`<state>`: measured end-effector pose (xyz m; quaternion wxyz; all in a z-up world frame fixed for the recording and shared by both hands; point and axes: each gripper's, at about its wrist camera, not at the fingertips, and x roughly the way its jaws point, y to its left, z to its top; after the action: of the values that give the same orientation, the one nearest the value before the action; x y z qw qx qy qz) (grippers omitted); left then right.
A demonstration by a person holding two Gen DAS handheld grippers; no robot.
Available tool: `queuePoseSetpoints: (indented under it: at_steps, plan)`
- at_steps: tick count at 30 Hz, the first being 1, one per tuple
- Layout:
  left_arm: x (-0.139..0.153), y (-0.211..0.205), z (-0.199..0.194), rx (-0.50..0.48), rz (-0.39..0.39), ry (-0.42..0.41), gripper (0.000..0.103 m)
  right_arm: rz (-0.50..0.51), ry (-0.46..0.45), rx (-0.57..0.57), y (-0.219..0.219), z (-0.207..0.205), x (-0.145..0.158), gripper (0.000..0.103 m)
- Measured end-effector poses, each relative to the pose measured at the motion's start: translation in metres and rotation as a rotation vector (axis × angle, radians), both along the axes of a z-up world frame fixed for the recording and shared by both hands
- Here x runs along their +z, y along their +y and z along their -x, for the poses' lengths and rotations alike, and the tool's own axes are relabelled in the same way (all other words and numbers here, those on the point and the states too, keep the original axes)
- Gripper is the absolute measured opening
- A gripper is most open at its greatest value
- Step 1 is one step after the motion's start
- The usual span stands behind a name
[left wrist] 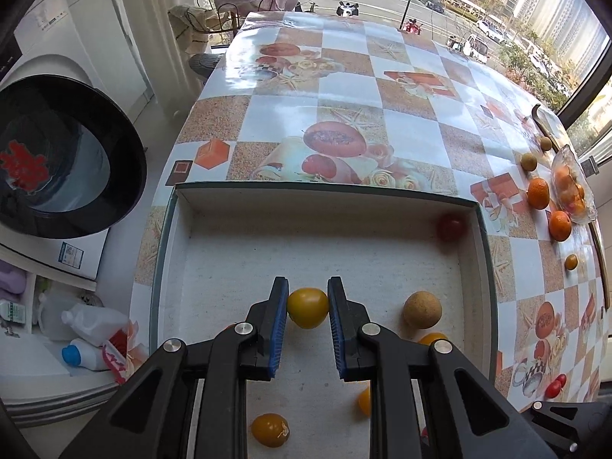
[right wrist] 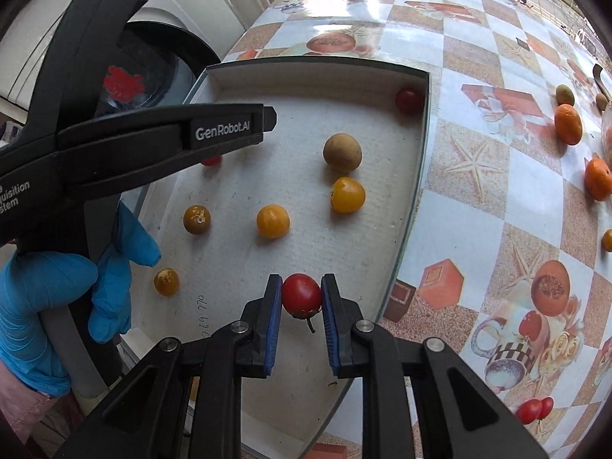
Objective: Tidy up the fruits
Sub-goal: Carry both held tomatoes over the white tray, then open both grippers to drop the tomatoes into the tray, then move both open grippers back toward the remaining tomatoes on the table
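Note:
A shallow white box [left wrist: 183, 252] [right wrist: 417, 160] lies on the patterned table. My left gripper [left wrist: 308, 302] is shut on a yellow tomato [left wrist: 308, 307] above the box floor. My right gripper [right wrist: 301, 293] is shut on a red tomato [right wrist: 301, 294] over the box's near end. Inside the box lie a brown round fruit [left wrist: 422, 309] [right wrist: 342, 152], a red tomato in the far corner [left wrist: 451, 227] [right wrist: 408, 100] and several yellow tomatoes [right wrist: 272, 221]. The left gripper's body [right wrist: 160, 134] crosses the right wrist view, hiding part of the box.
Oranges [left wrist: 538, 192] [right wrist: 568, 124], small brownish fruits [left wrist: 529, 161] and a glass dish of fruit [left wrist: 572, 187] sit at the table's right edge. Two red tomatoes [right wrist: 533, 410] lie on the table near me. A washing machine door [left wrist: 57, 157] and bottles [left wrist: 91, 321] stand left of the table.

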<state>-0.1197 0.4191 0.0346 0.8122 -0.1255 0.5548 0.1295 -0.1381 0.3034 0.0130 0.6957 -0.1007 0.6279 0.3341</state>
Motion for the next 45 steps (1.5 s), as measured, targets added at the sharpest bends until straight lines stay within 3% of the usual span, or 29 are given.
queuePoseSetpoints:
  at_steps: [11, 14, 16, 17, 24, 30, 41, 45]
  plan:
    - [-0.014, -0.008, -0.008, -0.031, -0.015, 0.028, 0.023, 0.045, -0.027, 0.045, 0.014, -0.004, -0.017, 0.025]
    - [-0.014, -0.011, -0.01, -0.044, -0.032, 0.036, 0.027, 0.033, -0.029, 0.067, 0.017, -0.001, -0.017, 0.038]
    - [-0.014, -0.011, -0.011, -0.047, -0.029, 0.034, 0.061, 0.028, -0.032, 0.081, 0.02, 0.002, -0.016, 0.055]
    - [-0.011, -0.011, -0.01, -0.041, -0.051, 0.022, 0.067, 0.027, -0.039, 0.087, 0.02, 0.006, -0.014, 0.058]
    - [-0.005, -0.008, -0.007, -0.039, -0.057, 0.022, 0.067, -0.021, -0.042, 0.087, 0.009, 0.014, 0.004, 0.079]
    - [0.011, -0.033, -0.007, -0.096, -0.084, 0.01, 0.067, -0.033, -0.075, 0.024, -0.033, 0.012, 0.027, 0.079]
    - [0.048, -0.129, -0.011, -0.271, -0.052, -0.059, 0.067, 0.096, -0.109, -0.319, -0.186, -0.008, 0.035, 0.079]
    - [0.05, -0.166, -0.008, -0.29, -0.013, -0.06, 0.067, 0.106, -0.102, -0.454, -0.235, -0.037, 0.034, 0.079]
